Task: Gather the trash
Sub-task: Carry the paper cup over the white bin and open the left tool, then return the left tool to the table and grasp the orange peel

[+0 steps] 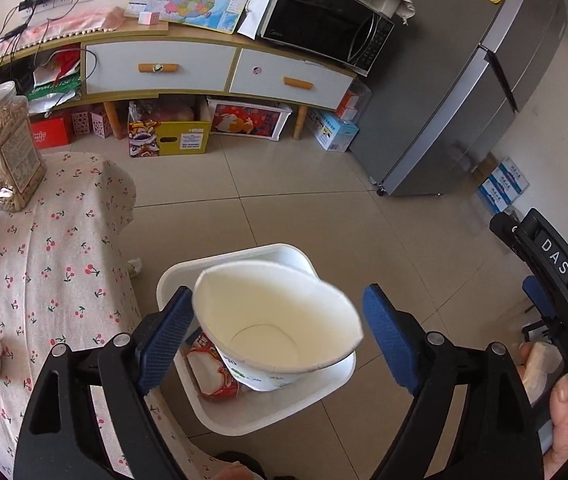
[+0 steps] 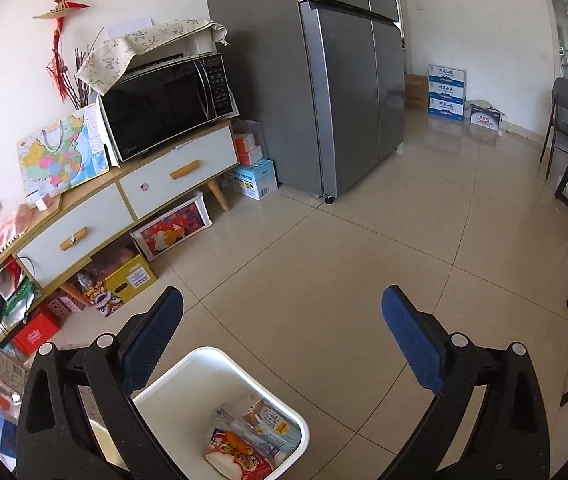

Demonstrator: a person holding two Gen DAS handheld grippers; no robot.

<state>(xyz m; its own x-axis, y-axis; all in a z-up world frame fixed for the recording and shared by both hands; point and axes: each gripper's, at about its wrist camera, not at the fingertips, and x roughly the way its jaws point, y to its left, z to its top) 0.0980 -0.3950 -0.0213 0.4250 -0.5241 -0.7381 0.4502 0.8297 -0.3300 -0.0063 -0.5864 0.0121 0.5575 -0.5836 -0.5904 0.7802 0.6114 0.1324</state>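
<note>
Now the left gripper [image 1: 277, 336] has its fingers wide open, so the paper cup [image 1: 279, 326] between them drops toward the white bin [image 1: 243, 410] below, while the right gripper [image 2: 284, 340] waits open and empty above it.

One white bin [image 1: 284, 404] stands on the floor, with one paper cup [image 1: 279, 320] over it. One red snack wrapper [image 1: 211, 372] lies inside the bin. One clear jar [image 1: 1, 148] stands at the counter's far edge. The cabinet carries two drawers [image 1: 159, 68] and one microwave [image 1: 324, 28]. One fridge [image 2: 324, 80] stands beside three stacked blue boxes [image 2: 446, 92].
</note>
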